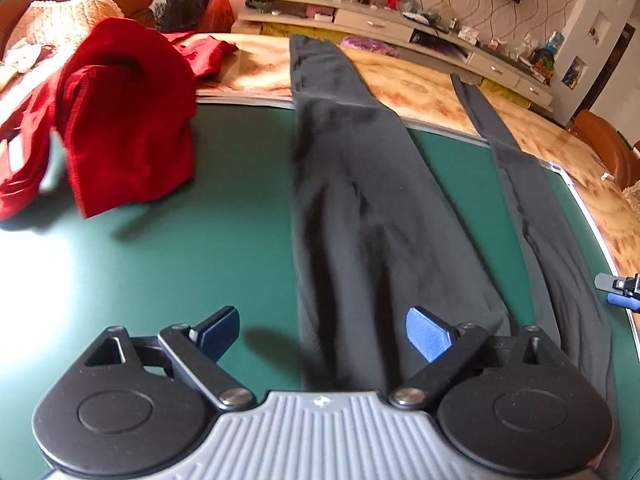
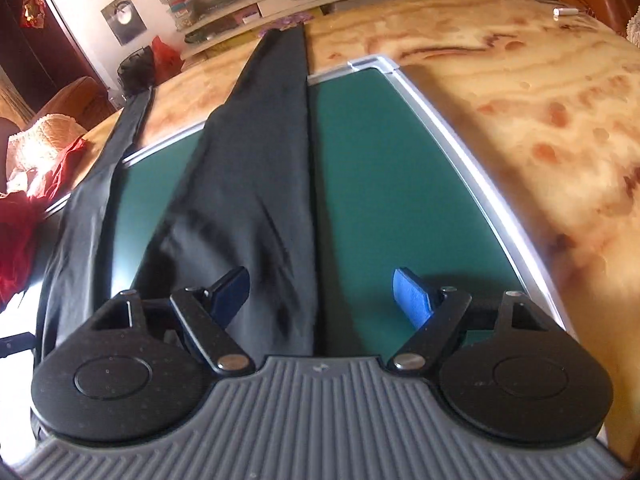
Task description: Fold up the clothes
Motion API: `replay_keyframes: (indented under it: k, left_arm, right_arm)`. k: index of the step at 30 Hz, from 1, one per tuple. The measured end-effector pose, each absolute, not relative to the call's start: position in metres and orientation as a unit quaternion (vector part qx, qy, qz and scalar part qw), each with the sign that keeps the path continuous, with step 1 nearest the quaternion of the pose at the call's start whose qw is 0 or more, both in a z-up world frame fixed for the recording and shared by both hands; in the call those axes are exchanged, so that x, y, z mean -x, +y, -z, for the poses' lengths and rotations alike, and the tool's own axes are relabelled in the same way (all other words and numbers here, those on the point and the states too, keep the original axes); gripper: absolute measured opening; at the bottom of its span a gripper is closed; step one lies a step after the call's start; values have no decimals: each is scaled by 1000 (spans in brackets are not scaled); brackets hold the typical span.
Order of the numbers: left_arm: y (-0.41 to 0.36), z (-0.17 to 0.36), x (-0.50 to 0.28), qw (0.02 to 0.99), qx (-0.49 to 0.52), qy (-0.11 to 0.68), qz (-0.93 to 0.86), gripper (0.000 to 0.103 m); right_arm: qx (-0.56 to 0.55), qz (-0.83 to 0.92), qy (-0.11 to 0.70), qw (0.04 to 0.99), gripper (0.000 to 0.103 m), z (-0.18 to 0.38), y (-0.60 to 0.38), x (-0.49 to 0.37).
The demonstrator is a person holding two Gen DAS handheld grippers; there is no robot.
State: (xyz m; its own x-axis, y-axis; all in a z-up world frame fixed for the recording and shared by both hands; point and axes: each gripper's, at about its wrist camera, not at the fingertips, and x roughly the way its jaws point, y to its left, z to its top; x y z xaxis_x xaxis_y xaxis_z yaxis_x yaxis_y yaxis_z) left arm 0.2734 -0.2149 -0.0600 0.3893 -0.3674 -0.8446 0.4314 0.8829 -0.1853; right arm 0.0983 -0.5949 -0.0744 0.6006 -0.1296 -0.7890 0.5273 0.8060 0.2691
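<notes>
Dark grey trousers (image 1: 360,208) lie flat on the green mat (image 1: 180,248), both legs stretching away over the far edge. My left gripper (image 1: 324,336) is open above the near end of the left leg, whose left edge runs between the fingers. The right wrist view shows the same trousers (image 2: 248,184), with the right leg's outer edge under my open right gripper (image 2: 322,300). Neither gripper has cloth pinched in it. A tip of the right gripper (image 1: 618,290) peeks in at the left wrist view's right edge.
A heap of red clothes (image 1: 100,120) sits on the mat's left side, and shows as red clothes (image 2: 20,220) in the right wrist view. The mat's metal rim (image 2: 460,152) lies on a marbled table (image 2: 540,100). Chairs and a cluttered shelf stand beyond.
</notes>
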Motion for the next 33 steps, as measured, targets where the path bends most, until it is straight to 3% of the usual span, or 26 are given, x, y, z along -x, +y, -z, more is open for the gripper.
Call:
replay_keyframes:
  k: [2,7,8,9,10,11,17,23,24,26,27,28,29,31,33]
  left_arm:
    - [-222,61,-272,840,-48,490,227,92]
    - [-234,61,-259,857,-106,465,194,70]
    - [-233,62,-258,859,-106,462,192,68]
    - [-231,60,-257,862,-103,460,188,61]
    - [-229,59,-257,864,-100,458,184,55]
    - [-227,57,-257,865,-99,458,180,53]
    - [-222,54,-261,868,-92,461,162,33]
    - [-210,53,-262,874,-66,459,142,33]
    - [-209,54,-262,874,-63,459,146,36]
    - [-206,53,-261,870,-53,462,163,55]
    - [-203,53,-261,868,-43,464,173,67]
    - [-199,52,-260,867,-35,463,179,73]
    - [-197,51,-259,868,-30,460,186,74]
    - [-193,51,-260,868,-27,456,196,78]
    - [-189,53,-263,866,-20,457,202,79]
  right_arm:
    - [-229,187,406,865,80,76,-591,-104]
    - [-147,192,430,870,51,76,-575,-114]
    - [-135,191,433,870,30,76,-573,-114]
    - [-121,190,436,871,17,76,-571,-113]
    - [-112,186,439,872,5,75,-569,-114]
    - [-106,181,441,873,3,75,-567,-114]
    - [-89,197,441,871,2,74,-566,-115]
    - [-100,209,438,869,2,76,-580,-108]
    - [-108,205,436,870,2,76,-583,-106]
    - [-141,196,425,872,5,75,-589,-102]
    - [-159,194,418,873,15,74,-592,-100]
    - [-177,193,410,874,22,73,-595,-98]
    - [-189,191,404,874,37,73,-597,-98]
    - [-207,184,395,876,47,72,-601,-98]
    - [-205,186,396,876,48,73,-600,-100]
